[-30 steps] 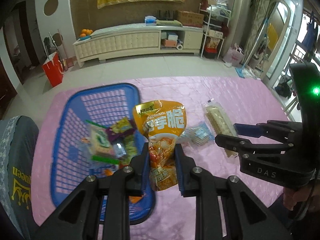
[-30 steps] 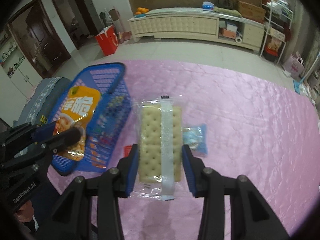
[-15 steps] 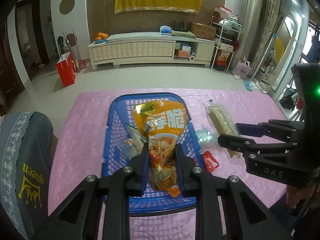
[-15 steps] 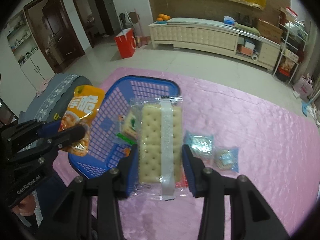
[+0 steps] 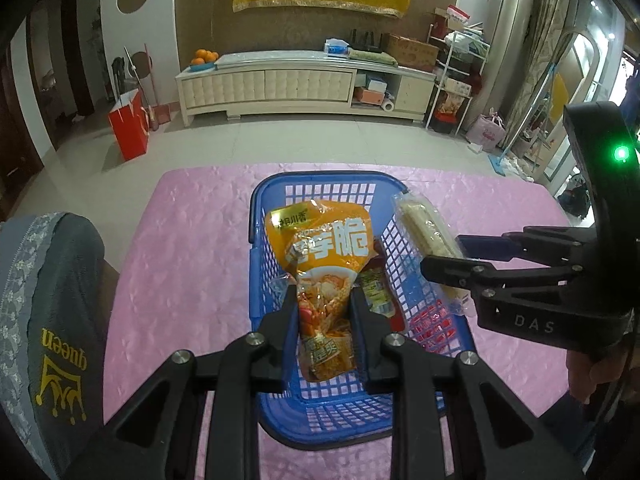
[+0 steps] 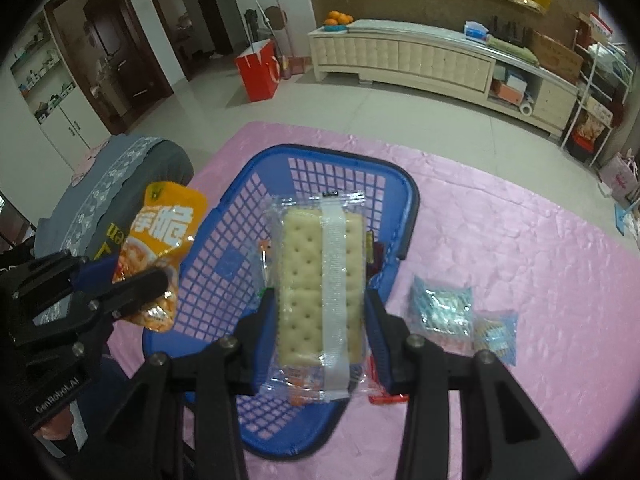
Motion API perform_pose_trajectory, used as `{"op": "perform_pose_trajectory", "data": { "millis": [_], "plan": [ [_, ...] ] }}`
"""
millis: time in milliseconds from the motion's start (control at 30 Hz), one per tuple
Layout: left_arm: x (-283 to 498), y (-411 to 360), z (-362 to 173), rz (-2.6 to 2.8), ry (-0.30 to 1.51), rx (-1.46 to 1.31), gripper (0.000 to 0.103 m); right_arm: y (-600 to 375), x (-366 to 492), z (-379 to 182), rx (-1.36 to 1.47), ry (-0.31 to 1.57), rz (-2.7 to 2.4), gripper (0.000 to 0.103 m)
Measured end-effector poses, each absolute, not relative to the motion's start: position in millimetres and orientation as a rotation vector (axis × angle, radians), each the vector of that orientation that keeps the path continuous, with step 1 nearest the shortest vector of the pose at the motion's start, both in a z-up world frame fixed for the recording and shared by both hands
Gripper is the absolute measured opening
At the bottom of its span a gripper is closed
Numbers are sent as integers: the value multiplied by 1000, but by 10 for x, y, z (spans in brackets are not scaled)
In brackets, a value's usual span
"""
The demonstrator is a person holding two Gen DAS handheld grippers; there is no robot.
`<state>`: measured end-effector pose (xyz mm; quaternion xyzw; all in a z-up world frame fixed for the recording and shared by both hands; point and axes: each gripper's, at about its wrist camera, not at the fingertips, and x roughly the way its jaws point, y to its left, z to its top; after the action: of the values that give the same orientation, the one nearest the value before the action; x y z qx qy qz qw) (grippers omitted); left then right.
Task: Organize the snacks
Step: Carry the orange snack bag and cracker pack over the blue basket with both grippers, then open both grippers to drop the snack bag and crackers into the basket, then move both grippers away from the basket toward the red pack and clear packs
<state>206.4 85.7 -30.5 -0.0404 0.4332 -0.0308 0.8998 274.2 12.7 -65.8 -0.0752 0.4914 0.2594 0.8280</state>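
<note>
The blue latticed plastic basket [image 5: 320,420] looks smooth and faintly shiny; the orange foil-like snack pouch [image 5: 324,264] is glossy and crinkled; the clear plastic cracker packet [image 6: 322,292] shows a white ribbed seal strip and pale, matt, pitted crackers; the pink quilted table cloth [image 6: 520,248] has a satin sheen and puckered texture; the two small blue film sachets [image 6: 440,308] glint; both black grippers look like matt plastic with bright metal screws.

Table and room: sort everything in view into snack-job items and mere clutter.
Job:
blue basket
orange snack bag, left gripper
cracker pack, right gripper
two small blue packets

Lying about:
red paper bag
oranges
cardboard box
</note>
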Motion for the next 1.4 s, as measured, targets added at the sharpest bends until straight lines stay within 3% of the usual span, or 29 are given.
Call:
{"op": "perform_pose_trajectory", "data": {
  "millis": [533,633,733,767,800,867,1400],
  "plan": [
    [2446,994,-607,-131,953,-103,25,403,2995,-808,-232,1080,509,47],
    [2500,1028,-660,-111,974,-113,33,401,3026,-834,-226,1085,500,47],
    [2513,1025,-681,-69,976,-89,50,420,3042,-867,-246,1091,504,57],
    [2510,1033,-682,-65,977,-90,55,427,3033,-874,-265,1088,495,68],
    [2498,1045,-685,-69,977,-94,55,433,3023,-871,-277,1078,483,79],
    [2478,1065,-678,-77,972,-105,56,413,2981,-840,-292,1045,472,86],
    [2196,747,-440,-65,953,-52,63,-67,2704,-573,-235,1014,467,87]
  ]
}}
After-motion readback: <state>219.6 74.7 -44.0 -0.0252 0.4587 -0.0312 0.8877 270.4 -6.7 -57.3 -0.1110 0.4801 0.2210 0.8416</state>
